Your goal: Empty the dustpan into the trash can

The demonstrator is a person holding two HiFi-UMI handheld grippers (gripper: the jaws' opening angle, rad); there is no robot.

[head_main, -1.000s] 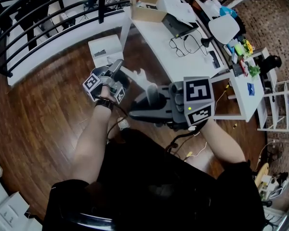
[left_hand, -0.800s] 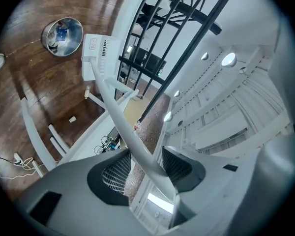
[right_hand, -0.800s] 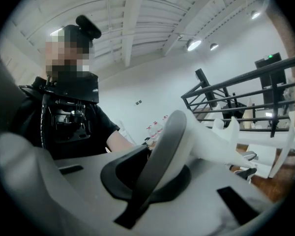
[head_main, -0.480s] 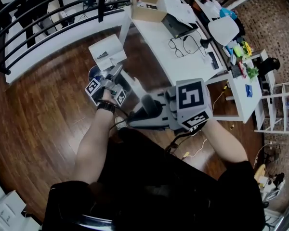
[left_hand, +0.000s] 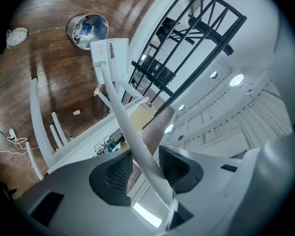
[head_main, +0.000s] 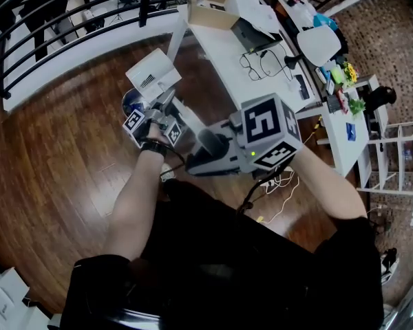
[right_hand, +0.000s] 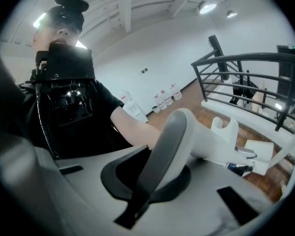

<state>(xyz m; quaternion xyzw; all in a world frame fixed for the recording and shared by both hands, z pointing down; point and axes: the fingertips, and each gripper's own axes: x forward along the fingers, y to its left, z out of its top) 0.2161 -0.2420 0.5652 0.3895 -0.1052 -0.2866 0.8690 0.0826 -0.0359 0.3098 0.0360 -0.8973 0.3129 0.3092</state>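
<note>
Right tool (right_hand: 152,171) is clamping fully shut on the grey grip (right_hand: 163,144) at the near end of the dustpan (left_hand: 109,58), while the left tool (left_hand: 140,168), whose jaws have just been closing, is standing roughly half open around the white shaft (left_hand: 122,114), with a thin gap showing at one pad. The long axis is running along that shaft, away from the person, and the pan end is pointing at the trash can (left_hand: 87,26) on the wooden floor (head_main: 55,150). The pan is hanging right at the can's rim; whether it is over the opening I cannot tell. It is probably behaving as light, stiff plastic with a smooth, slippery shaft and long leverage, so holding it at the grip and mid-shaft looks sound.
</note>
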